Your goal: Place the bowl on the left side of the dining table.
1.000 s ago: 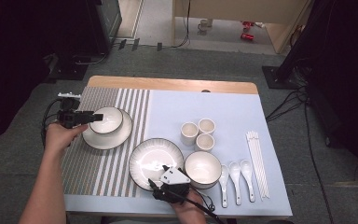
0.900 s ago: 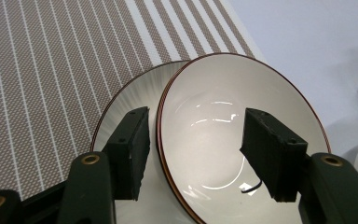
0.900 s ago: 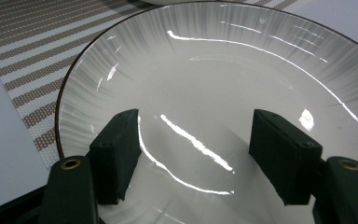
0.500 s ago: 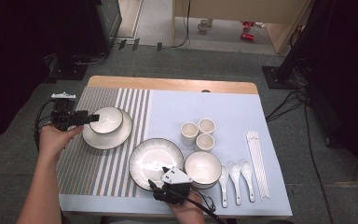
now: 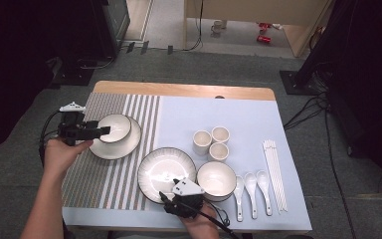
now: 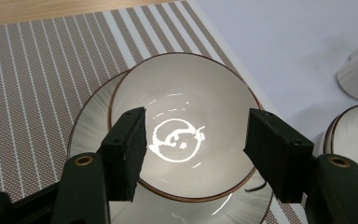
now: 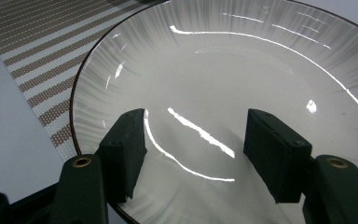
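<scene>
On the table (image 5: 179,92) near the front edge sits a glazed plate (image 5: 166,172), stiff, slick and breakable, best pinched at its rim; the right gripper (image 7: 191,154) hovers over it, fingers spread. Leftward, the left gripper (image 6: 193,154), fingers released, straddles a smaller bowl (image 6: 182,126).

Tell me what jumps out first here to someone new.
White tableware laid out on a pale blue and striped mat: a bowl stacked on a plate at left, with the open left gripper at its rim. The open right gripper hovers over the near edge of the empty plate.
</scene>
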`<state>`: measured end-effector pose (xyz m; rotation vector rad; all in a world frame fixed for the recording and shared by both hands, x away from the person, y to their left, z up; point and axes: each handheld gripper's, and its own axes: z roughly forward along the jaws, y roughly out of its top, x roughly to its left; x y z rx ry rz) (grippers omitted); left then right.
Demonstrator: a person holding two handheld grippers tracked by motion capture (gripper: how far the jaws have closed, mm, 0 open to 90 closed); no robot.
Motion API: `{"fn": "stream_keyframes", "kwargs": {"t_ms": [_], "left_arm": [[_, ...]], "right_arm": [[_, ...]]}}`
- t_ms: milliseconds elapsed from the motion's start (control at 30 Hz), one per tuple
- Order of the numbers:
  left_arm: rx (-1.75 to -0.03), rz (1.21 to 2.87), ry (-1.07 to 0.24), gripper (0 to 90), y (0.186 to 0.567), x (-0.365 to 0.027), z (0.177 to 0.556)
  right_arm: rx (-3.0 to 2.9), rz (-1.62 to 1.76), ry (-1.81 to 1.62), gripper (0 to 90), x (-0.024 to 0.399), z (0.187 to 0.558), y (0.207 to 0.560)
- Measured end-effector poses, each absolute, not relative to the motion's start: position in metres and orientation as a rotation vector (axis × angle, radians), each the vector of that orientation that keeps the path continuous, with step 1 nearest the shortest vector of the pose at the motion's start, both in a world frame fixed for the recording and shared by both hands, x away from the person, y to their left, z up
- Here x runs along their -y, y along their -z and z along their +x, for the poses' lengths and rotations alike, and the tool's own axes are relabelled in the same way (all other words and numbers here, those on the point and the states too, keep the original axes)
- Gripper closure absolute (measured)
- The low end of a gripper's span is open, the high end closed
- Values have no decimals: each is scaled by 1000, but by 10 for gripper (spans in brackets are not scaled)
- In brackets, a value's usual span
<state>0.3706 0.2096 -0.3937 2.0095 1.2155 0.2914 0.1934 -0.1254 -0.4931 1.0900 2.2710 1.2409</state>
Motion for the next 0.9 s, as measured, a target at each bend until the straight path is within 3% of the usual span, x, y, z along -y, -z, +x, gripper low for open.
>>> {"fn": "stream_keyframes", "kwargs": {"t_ms": [667,900], "left_arm": [[-1144,2008,-269,380,406,-201,350],[-1107,2029,-317,378,409,-200,343]], "right_arm": [[-2319,1069,-1182,430,127,192,474],[-2328,1067,-1203,430,129,189,460]]}}
